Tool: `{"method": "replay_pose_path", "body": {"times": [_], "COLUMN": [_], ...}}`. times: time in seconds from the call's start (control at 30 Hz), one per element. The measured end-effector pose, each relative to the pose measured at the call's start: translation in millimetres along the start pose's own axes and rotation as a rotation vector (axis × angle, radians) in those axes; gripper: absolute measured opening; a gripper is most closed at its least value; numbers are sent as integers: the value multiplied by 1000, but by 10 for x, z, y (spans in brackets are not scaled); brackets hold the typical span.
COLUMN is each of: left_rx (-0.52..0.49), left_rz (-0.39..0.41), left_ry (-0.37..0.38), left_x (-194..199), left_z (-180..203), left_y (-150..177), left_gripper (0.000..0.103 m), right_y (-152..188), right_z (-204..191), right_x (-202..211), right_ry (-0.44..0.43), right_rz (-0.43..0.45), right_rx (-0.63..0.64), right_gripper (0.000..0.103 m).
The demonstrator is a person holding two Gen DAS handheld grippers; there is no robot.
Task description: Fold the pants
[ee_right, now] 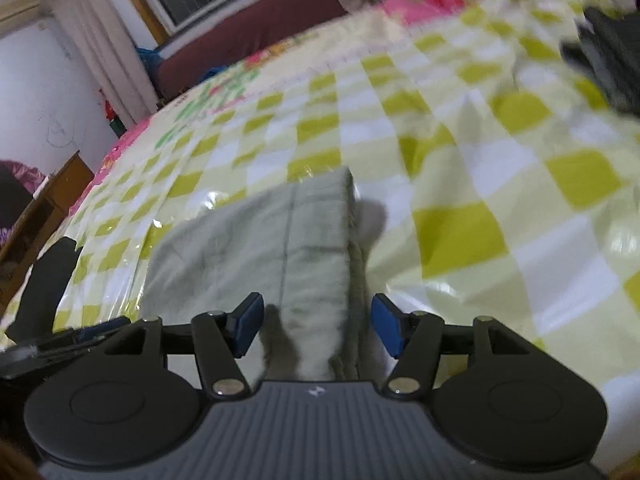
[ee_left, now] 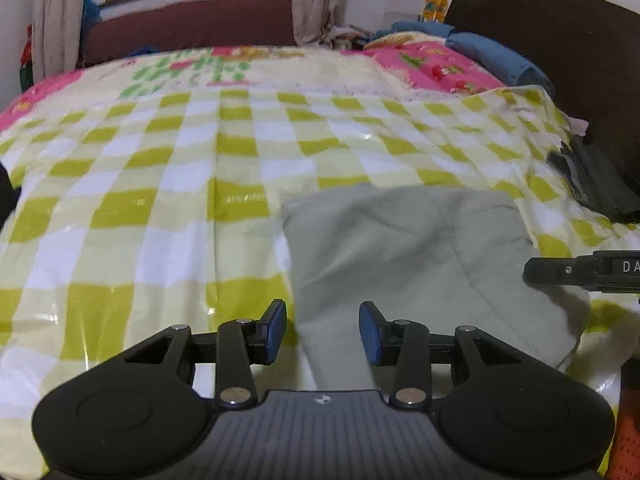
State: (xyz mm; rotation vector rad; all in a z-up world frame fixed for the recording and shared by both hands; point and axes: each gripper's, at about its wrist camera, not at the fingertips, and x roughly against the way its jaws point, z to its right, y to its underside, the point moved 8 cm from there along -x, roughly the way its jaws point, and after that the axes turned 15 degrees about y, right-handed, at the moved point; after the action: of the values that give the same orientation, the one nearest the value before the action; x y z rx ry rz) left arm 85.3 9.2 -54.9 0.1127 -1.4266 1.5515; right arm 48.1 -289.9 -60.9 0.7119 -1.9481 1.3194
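Observation:
Grey-green pants (ee_left: 404, 248) lie folded into a flat stack on a yellow-green and white checked cover (ee_left: 160, 184). My left gripper (ee_left: 323, 332) hangs just over the near left edge of the stack, jaws apart, blue pads clear of the cloth. In the right wrist view the same pants (ee_right: 256, 248) show their folded right edge, and my right gripper (ee_right: 317, 330) stands open above that edge, nothing pinched. The right gripper's black body (ee_left: 584, 274) pokes in at the right of the left wrist view.
The bed carries a pink patterned quilt (ee_left: 432, 64) and a blue folded cloth (ee_left: 500, 60) near the dark headboard (ee_left: 560, 40). Dark folded clothes (ee_left: 596, 184) lie at the right edge of the bed. A wooden piece of furniture (ee_right: 44, 208) stands at the left.

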Motion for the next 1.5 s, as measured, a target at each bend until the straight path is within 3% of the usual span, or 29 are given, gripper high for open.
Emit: {"method": "replay_pose_path", "body": {"times": [0.17, 0.5, 0.6, 0.83, 0.93, 1.27, 1.43, 1.47, 1.5], "left_rx": [28, 97, 109, 132, 123, 134, 200, 194, 184], "left_rz": [-2, -20, -38, -67, -66, -72, -97, -97, -93], "left_ry": [33, 113, 161, 198, 219, 216, 257, 256, 256], "left_x": [-4, 7, -28, -102, -47, 27, -230, -240, -227], "left_z": [-29, -77, -45, -44, -31, -134, -122, -84, -47], "left_y": [13, 50, 63, 81, 68, 52, 8, -13, -27], "left_gripper": [54, 57, 62, 67, 67, 67, 67, 66, 65], "right_y": [0, -21, 9, 54, 66, 35, 12, 14, 14], "right_z": [83, 265, 240, 31, 1, -70, -226, -248, -249], "right_x": [-36, -118, -122, -126, -204, -298, -457, -454, -431], "right_ry": [-77, -240, -300, -398, -354, -491, -481, -472, -451], "right_rz": [-47, -140, -181, -275, -268, -300, -295, -292, -286], "right_rx": [-84, -238, -244, -192, -141, -235, -212, -201, -190], "right_gripper": [67, 67, 68, 68, 67, 71, 71, 71, 62]}}
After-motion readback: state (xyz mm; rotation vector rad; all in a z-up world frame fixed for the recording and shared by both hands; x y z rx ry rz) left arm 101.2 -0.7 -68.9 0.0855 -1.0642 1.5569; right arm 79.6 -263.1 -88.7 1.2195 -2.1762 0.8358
